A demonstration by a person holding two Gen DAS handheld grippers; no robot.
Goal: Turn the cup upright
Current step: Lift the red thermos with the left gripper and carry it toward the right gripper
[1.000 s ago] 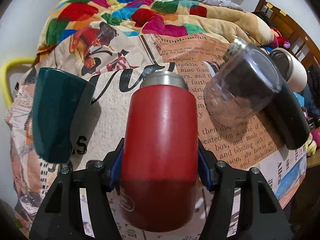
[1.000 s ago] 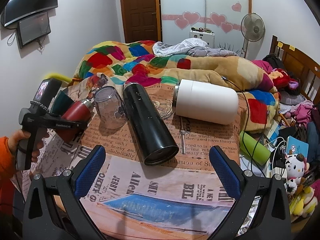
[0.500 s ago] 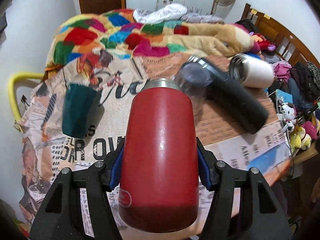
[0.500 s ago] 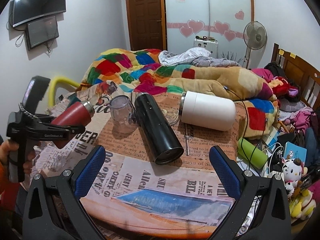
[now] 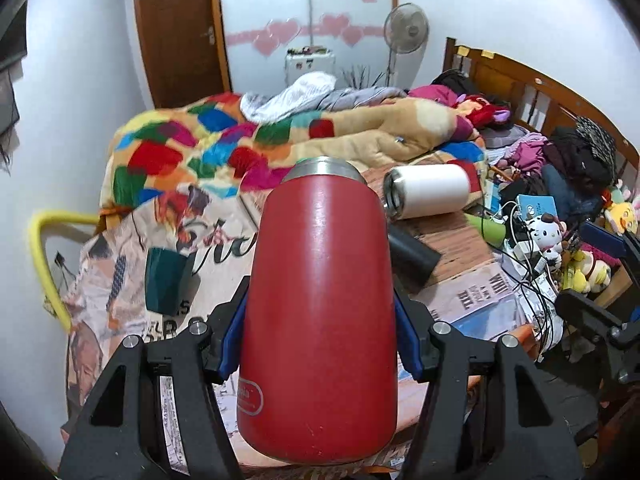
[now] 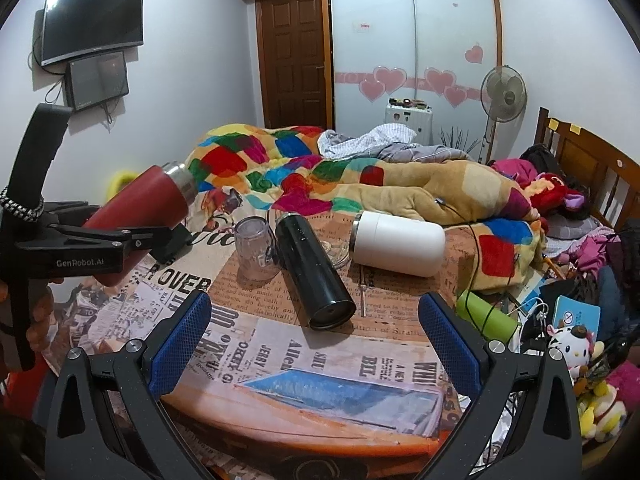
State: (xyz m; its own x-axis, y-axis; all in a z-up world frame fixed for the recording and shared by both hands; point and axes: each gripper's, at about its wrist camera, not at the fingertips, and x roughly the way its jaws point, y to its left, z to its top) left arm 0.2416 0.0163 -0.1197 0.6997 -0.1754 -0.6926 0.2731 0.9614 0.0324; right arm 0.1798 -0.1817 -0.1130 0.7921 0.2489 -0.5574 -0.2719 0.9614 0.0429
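Tilting steel-neck-up: red cup (image 5: 320,320)

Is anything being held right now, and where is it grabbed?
Yes. The left gripper holds the red cup by its sides, around the lower body, off the table. The right gripper is open and holds nothing.

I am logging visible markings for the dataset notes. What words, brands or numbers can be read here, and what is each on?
"GenRobot.AI": on the side of the left gripper, which clamps the red cup.
"OVER", "JERRY", "BIL": upside-down headlines on the newspaper-print tablecloth.
Oval logo low on the red cup: too blurred to read.
Small newspaper columns: too small to read.
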